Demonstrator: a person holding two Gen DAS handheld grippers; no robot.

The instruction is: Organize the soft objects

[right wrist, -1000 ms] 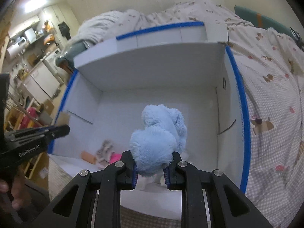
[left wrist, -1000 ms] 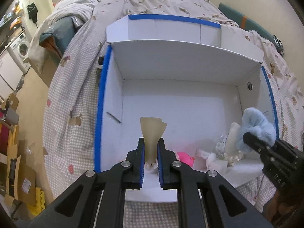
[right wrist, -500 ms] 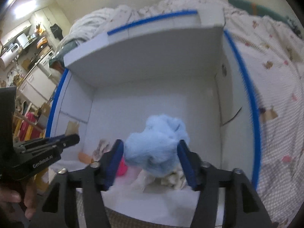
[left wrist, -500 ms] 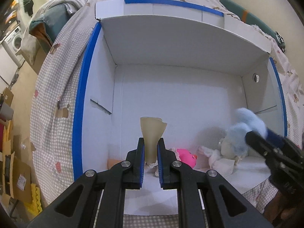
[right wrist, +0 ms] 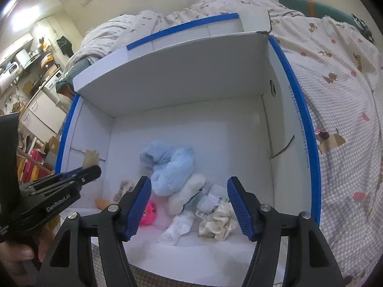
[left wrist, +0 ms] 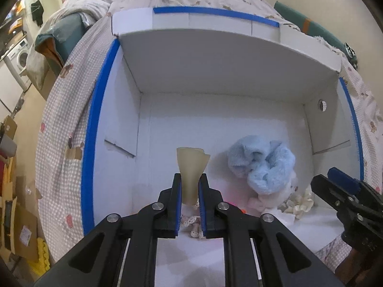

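Observation:
A white box with blue-taped rims (left wrist: 95, 129) (right wrist: 304, 129) lies open on the bed. My left gripper (left wrist: 189, 179) is shut on a beige soft piece (left wrist: 191, 165), held above the box floor; it shows at the left in the right wrist view (right wrist: 91, 159). A fluffy light-blue toy (left wrist: 262, 165) (right wrist: 171, 167) lies in the box on a white plush (right wrist: 186, 191). My right gripper (right wrist: 189, 186) is open and empty just in front of the blue toy; it shows at the right in the left wrist view (left wrist: 340, 179).
In the box also lie a pink toy (right wrist: 148, 212), a white sock (right wrist: 177, 227), a cream scrunchie (right wrist: 215, 222), a tagged packet (right wrist: 211, 201) and lace cloth (left wrist: 191, 222). A checked bedspread (right wrist: 347, 119) surrounds the box. Cardboard and clutter stand on the floor at left (left wrist: 14, 215).
My right gripper opened and let go of the light-blue toy, which now lies in the box. The gripper drew back a little. My left gripper still holds the beige piece.

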